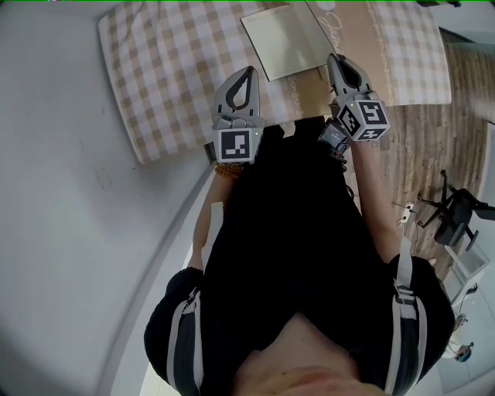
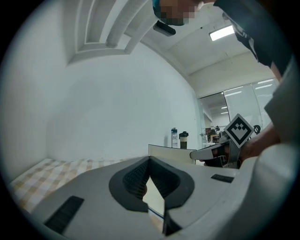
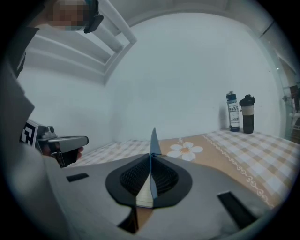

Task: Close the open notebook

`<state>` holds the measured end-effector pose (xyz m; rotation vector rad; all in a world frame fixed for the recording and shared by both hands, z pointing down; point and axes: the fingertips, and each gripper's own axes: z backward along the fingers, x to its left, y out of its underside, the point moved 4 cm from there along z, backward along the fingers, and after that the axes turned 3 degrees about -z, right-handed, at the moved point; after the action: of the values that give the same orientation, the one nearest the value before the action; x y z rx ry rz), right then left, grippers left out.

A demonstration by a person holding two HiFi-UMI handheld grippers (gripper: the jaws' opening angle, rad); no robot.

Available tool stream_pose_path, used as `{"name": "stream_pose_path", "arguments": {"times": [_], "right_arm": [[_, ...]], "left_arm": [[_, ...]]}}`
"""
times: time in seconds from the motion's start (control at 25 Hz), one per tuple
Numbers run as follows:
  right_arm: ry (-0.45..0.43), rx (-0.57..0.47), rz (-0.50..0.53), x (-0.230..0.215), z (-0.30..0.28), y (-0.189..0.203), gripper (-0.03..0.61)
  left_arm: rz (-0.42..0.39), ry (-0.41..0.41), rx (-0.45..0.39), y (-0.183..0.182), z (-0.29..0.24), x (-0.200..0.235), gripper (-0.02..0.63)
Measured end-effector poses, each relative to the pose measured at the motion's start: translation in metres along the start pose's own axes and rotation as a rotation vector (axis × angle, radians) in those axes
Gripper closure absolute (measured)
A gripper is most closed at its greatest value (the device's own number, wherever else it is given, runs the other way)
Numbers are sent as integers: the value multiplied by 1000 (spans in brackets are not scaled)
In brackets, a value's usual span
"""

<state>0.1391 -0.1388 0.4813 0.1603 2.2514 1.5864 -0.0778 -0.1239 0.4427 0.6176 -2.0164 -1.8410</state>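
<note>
- Left gripper [image 1: 248,71]: the jaws meet at the tips and clamp nothing. It sits low over the checked cloth [image 1: 170,69], just beside the near left corner of the notebook. I cannot tell whether it touches it.
- Notebook [image 1: 285,39]: it lies on the tan middle strip of the cloth, at the far side of the table from me. It is not closed. One pale leaf or cover stands raised. In the left gripper view it reads as an upright panel, and in the right gripper view as a thin edge pointing up.
- Right gripper [image 3: 151,161]: the jaws are pressed onto the near edge of that raised leaf, and the sheet runs up between the pads.
- Progress, in my judgement: the leaf is gripped and lifted. It is yet to be swung over, laid flat on the other half and let go. I cannot tell which way it folds.
- Writing: the cursive script [image 1: 331,22] printed on the tan strip is too small to read, and a white daisy print [image 3: 186,150] lies beside it.
- Far right: a blue-capped bottle [image 3: 232,115] carries a label I cannot read, and the dark bottle [image 3: 247,117] shows no legible mark.
- The marker cubes on both grippers bear black-and-white patterns only, no words.
</note>
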Motion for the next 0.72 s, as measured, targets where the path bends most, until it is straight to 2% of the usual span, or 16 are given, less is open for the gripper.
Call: {"name": "stream_pose_path", "arguments": {"times": [0.72], "right_arm": [[-42, 23, 16, 24, -5, 7, 566]], "left_arm": [[-8, -9, 16, 10, 10, 8, 601]]}}
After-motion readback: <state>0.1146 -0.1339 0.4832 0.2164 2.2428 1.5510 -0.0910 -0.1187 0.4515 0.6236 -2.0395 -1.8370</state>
